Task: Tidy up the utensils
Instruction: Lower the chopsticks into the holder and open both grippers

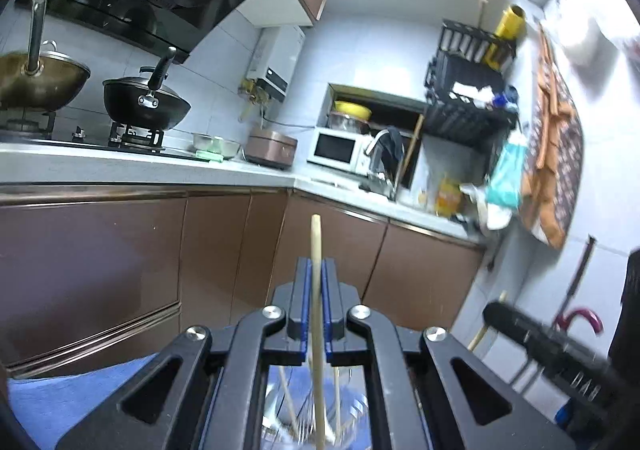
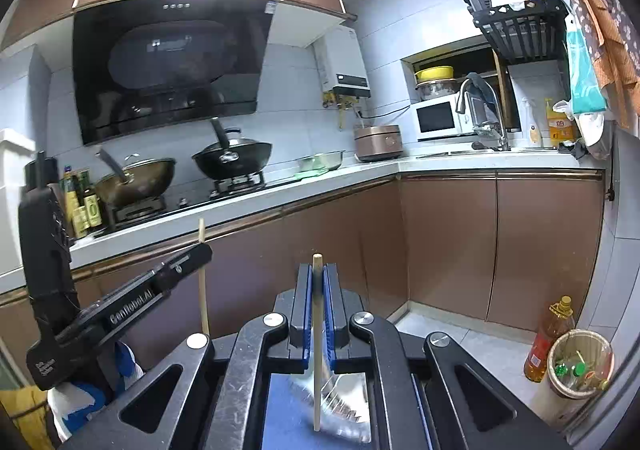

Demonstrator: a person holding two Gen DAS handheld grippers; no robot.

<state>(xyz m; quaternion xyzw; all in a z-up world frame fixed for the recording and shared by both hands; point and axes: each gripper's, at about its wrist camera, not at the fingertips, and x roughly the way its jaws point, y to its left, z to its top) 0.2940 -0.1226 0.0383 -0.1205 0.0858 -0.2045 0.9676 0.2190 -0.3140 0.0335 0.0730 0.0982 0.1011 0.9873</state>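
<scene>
Pinched upright between the blue pads of my left hand-held gripper (image 1: pixel 316 278) is a pale wooden chopstick (image 1: pixel 316 290), its lower end reaching down over a clear glass jar (image 1: pixel 312 410) that already holds a few more sticks above the blue cloth (image 1: pixel 60 398). Further right, my right hand-held gripper (image 2: pixel 317 286) is likewise pressed together on a second pale wooden chopstick (image 2: pixel 317 350), standing near-vertical above a blurred clear container (image 2: pixel 344 398). I judge I am mid-way through collecting chopsticks; next, each stick needs lowering into the jar before I let the pads part.
</scene>
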